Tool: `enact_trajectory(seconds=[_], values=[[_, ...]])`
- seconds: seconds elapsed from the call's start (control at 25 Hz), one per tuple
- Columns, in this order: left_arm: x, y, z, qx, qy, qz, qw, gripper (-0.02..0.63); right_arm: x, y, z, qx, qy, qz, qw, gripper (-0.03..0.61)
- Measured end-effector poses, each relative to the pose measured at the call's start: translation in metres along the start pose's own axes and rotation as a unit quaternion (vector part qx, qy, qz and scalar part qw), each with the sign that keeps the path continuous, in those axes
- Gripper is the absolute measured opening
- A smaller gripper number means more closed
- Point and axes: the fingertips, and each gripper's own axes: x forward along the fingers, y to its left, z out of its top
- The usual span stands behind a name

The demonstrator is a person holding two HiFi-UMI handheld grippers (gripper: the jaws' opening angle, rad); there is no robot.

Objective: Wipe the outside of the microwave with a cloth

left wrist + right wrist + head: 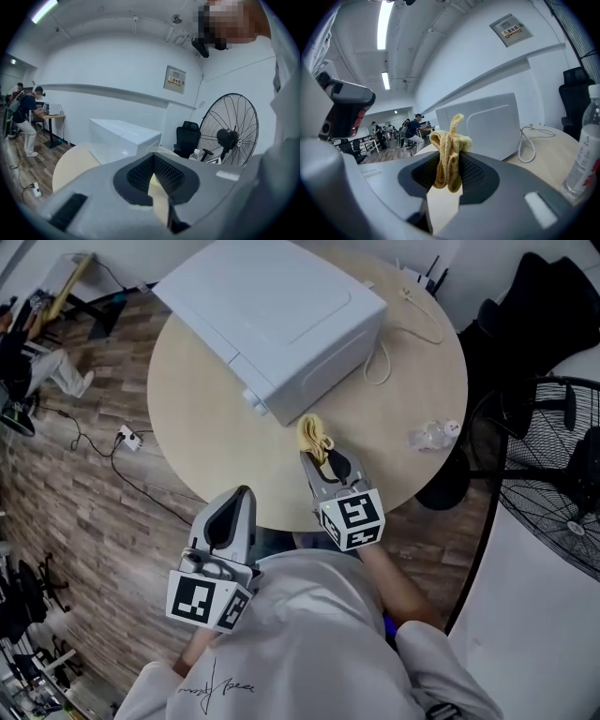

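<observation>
The right tongs point(317, 461) are pinching a yellow cloth point(316, 435). The cloth is sticking up out of the tips in a bunched fold. In the right gripper view the cloth point(448, 143) is sitting squeezed between the two dark pads of the right tongs point(450, 157).

The left tongs point(241, 495) are pressed together with nothing between them. They are hanging over the floor, just off the 6 o'clock edge of the surface point(202, 442). In the left gripper view the left tongs point(153, 158) are pointing toward the microwave point(124, 136).

The white microwave point(281, 310) is sitting at the 12 o'clock part of the round surface. The cloth is just beside the microwave's near corner, toward 6 o'clock from it. I cannot tell if they are touching.

A white cord point(412, 334) is lying in loops at 3 o'clock from the microwave. A clear bottle point(433, 435) is lying at the 3 o'clock edge of the surface. A big black fan point(553, 465) is standing on the floor past that edge.
</observation>
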Motion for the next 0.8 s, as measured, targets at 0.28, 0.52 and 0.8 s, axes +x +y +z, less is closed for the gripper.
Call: enact_trajectory(seconds=[0.28, 0.52, 0.8], values=[[-0.001, 0.008, -0.003, -0.006, 0.003, 0.01, 0.9999, -0.008, -0.023, -0.01, 0.014, 0.006, -0.004, -0.012, 1.0, 0.124], [0.0, 0.011, -0.002, -0.007, -0.001, 0.013, 0.9999, -0.008, -0.042, -0.015, 0.038, 0.003, -0.016, -0.012, 1.0, 0.124], [-0.002, 0.015, 0.001, -0.015, -0.015, 0.017, 0.9996, -0.008, -0.057, -0.025, 0.055, -0.013, -0.018, -0.012, 1.0, 0.124]])
